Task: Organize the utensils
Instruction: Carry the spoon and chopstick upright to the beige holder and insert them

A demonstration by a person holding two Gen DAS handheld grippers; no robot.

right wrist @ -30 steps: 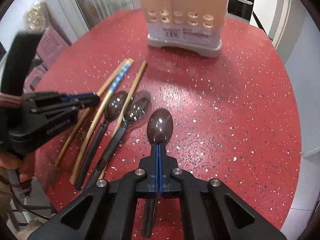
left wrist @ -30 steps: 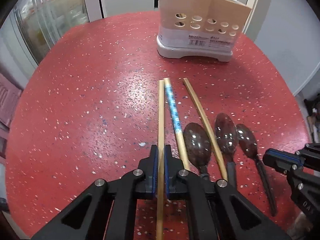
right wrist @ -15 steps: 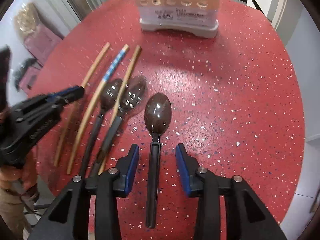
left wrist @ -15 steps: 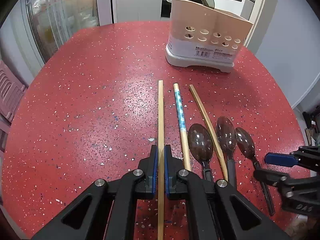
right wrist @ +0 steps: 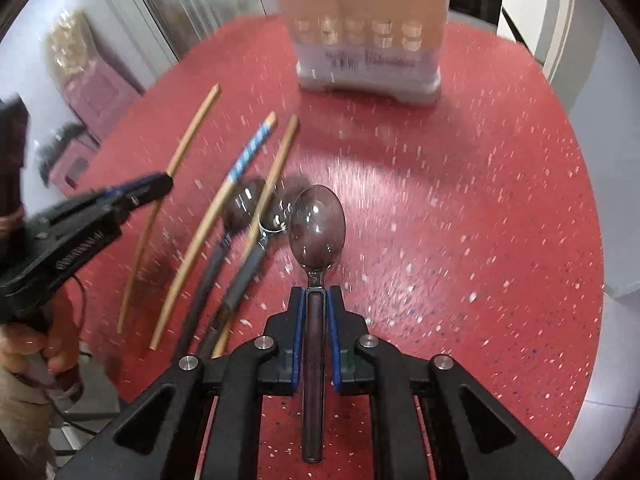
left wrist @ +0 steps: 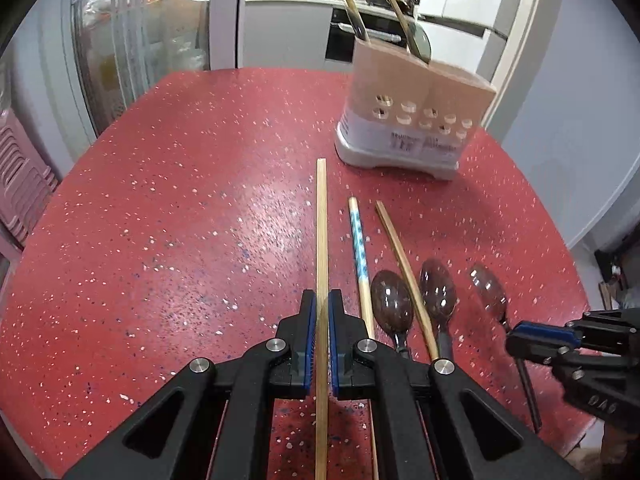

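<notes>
My left gripper is shut on a plain wooden chopstick and holds it raised above the red table, pointing at the beige utensil holder. My right gripper is shut on the handle of a dark spoon, lifted off the table. On the table lie a blue-patterned chopstick, another wooden chopstick and two dark spoons. The holder holds a few utensils at the table's far side.
The red speckled round table has its edge near on the right. A glass cabinet and a kitchen counter stand beyond it. Pink crates sit at the left.
My left gripper has lifted its chopstick up and forward. My right gripper opened around the spoon handle, then shut on it and raised the spoon.
</notes>
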